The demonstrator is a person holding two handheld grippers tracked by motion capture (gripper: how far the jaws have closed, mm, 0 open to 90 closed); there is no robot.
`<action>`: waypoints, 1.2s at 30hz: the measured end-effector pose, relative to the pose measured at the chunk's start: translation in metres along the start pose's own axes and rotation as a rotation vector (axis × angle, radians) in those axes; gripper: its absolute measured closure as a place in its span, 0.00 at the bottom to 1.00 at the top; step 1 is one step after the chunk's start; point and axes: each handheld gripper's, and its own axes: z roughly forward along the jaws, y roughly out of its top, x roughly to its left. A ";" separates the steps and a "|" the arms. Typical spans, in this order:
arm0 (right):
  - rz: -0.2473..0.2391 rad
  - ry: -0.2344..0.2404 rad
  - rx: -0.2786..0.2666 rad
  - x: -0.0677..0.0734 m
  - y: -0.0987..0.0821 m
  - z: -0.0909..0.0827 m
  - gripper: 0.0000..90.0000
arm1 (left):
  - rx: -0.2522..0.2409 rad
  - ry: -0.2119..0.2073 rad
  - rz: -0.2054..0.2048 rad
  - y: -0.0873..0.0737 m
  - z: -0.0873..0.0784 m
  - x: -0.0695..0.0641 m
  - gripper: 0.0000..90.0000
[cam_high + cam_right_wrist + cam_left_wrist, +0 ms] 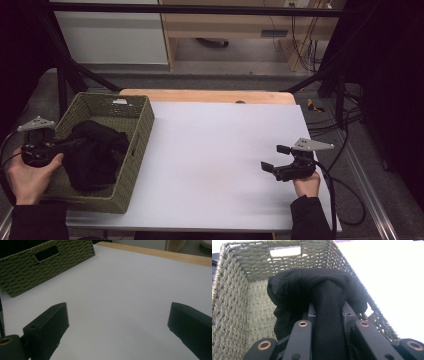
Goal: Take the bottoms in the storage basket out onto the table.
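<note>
A black cloth [95, 155] lies bunched inside a green woven basket [145, 120] at the table's left. My left gripper [75, 144] reaches into the basket from its left side and is shut on a fold of that cloth. In the left gripper view the cloth [324, 285] runs as a taut band down between the jaws of the left gripper [328, 312], with the basket's wall [232, 302] around it. My right gripper [274, 157] hovers low over the white table top at the right, open, with nothing between its jaws. The right gripper [117, 322] faces the basket [37, 265] across bare table.
The white table top [215, 160] spreads between the basket and the right hand, with a wooden edge [210, 96] at the far side. Black frame bars [65, 75] rise at the back left and right. Cables [345, 200] trail off the table's right side.
</note>
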 end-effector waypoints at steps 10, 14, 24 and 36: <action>0.003 -0.001 0.006 0.000 0.000 0.001 0.04 | -0.028 -0.010 0.021 0.006 -0.012 -0.005 0.84; 0.002 0.000 0.005 0.000 0.000 0.001 0.04 | -0.039 -0.016 0.021 0.008 -0.016 -0.005 0.84; 0.002 0.000 0.004 0.000 0.000 0.001 0.04 | -0.063 -0.016 0.046 0.019 -0.026 -0.005 0.84; 0.002 0.001 -0.001 0.000 0.000 0.000 0.04 | -0.097 -0.024 0.076 0.033 -0.040 -0.007 0.84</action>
